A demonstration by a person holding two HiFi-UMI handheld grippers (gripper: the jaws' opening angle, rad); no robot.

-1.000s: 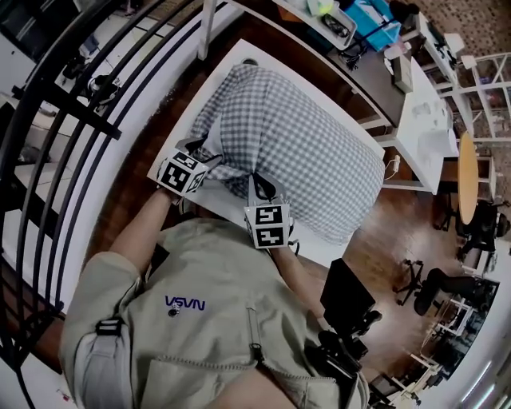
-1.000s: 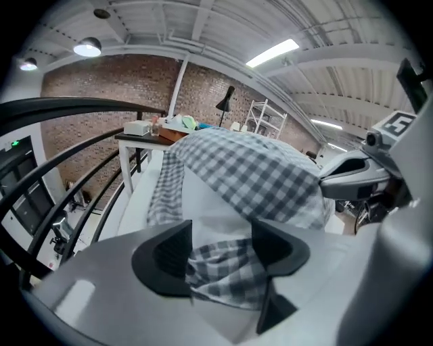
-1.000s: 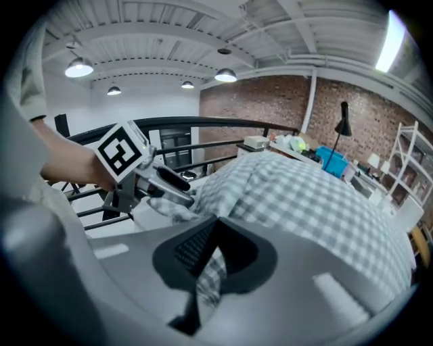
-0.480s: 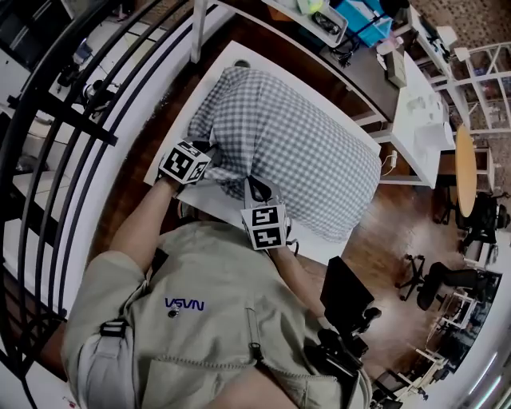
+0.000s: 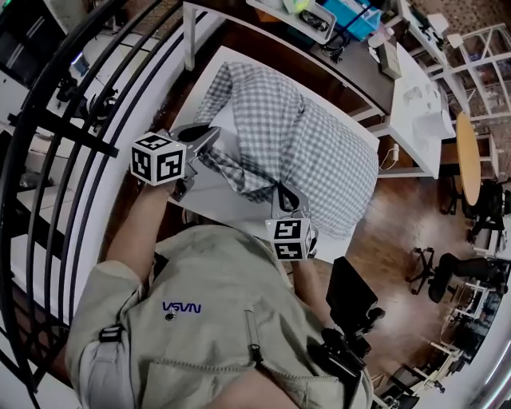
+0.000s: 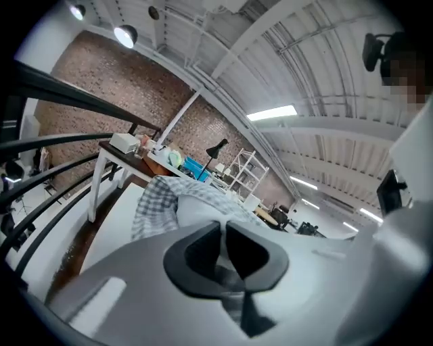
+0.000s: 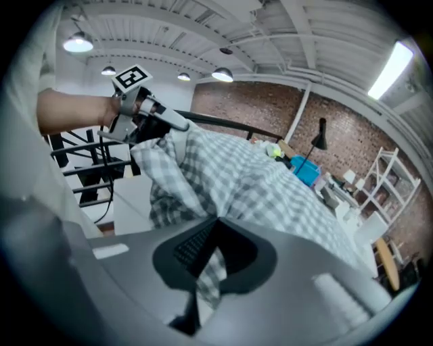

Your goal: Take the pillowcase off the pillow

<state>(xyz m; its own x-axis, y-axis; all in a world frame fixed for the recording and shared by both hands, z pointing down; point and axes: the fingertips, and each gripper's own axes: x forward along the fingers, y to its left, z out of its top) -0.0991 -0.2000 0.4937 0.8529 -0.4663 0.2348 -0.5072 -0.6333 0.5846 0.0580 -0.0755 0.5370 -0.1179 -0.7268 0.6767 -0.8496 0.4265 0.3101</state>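
The grey-and-white checked pillowcase [image 5: 311, 152] lies bulky on the white table [image 5: 209, 196]. My left gripper [image 5: 209, 142] is raised over the table's left side. Its jaws have just been closing and are shut on a lifted flap of the pillowcase [image 6: 159, 196]; a strip of cloth shows between them. A pale rounded surface [image 6: 197, 215] under that flap may be the pillow. My right gripper [image 5: 281, 193] is at the near edge, shut on a pinch of checked cloth [image 7: 211, 267]. In the right gripper view the left gripper [image 7: 184, 127] holds the cloth [image 7: 270, 182] up.
Black railing bars [image 5: 72, 120] run along the left. White desks [image 5: 419, 104] and a blue box [image 5: 355, 14] stand behind and to the right of the table. An office chair [image 5: 451, 275] is on the wooden floor at right.
My left gripper has risen and moved left, lifting the pillowcase's near-left edge off the table. My right gripper has shifted right along the near edge with its pinch of cloth.
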